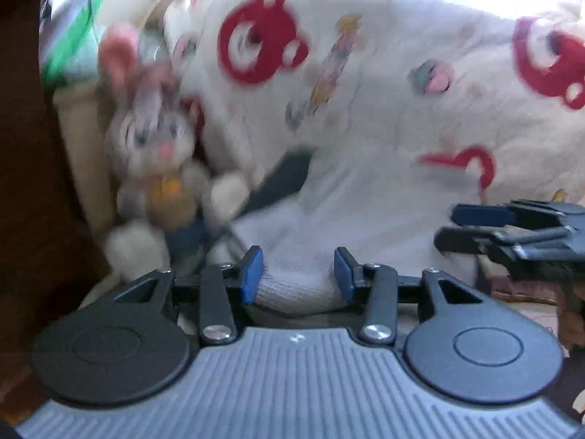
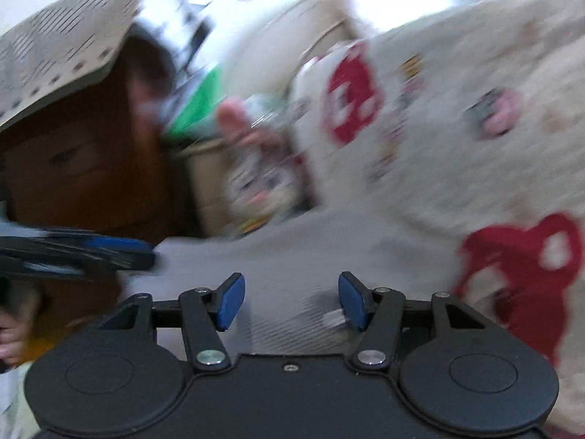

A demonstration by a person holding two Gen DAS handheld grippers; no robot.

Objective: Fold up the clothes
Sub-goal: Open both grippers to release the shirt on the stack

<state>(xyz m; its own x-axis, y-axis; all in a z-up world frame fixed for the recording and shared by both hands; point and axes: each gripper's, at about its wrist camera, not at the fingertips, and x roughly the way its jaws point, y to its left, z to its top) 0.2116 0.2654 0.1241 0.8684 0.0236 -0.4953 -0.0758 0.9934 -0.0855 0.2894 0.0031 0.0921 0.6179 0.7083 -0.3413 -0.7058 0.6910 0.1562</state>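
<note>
Jaws spread over pale garment (image 1: pixel 292 285) on bear-print blanket (image 1: pixel 402 109)

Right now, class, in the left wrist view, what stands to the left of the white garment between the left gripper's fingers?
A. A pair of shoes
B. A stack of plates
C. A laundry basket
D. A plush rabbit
D: a blurred plush rabbit with pink ears sits left of the white garment that bunches between the open fingers of the left gripper.
</note>
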